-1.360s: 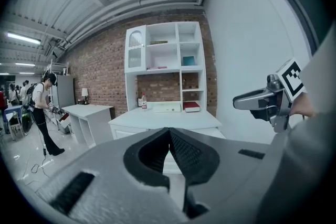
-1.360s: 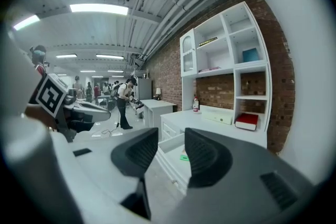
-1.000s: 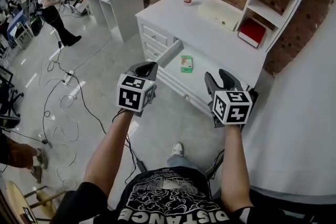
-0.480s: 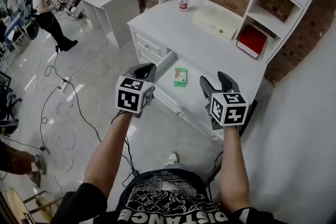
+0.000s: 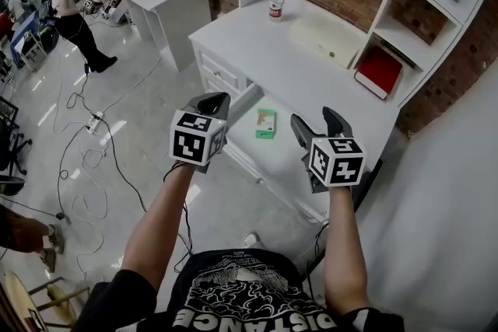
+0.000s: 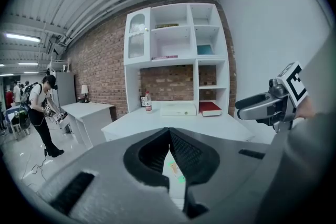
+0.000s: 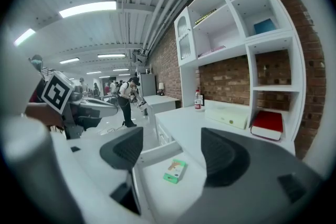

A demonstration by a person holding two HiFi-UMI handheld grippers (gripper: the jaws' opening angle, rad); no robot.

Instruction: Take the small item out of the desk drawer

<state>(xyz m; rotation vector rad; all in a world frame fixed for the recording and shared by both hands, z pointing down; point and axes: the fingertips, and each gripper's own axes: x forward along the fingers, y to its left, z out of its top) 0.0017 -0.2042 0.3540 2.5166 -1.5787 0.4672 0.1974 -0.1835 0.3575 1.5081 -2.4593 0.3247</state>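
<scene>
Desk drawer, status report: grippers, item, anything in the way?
Left gripper shut, empty. Right gripper jaws just opening, nothing between them. Green box lies in open drawer, untouched. Nothing blocking it.

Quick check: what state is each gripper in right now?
Left gripper: shut, holding nothing.
Right gripper: open, jaws just opened wider, holding nothing; green box lies in the drawer ahead.

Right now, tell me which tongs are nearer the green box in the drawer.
Right, narrowly. The right tongs, empty, jaws just opening, hover just right of the box; the left tongs, shut, hover off its left.
</scene>
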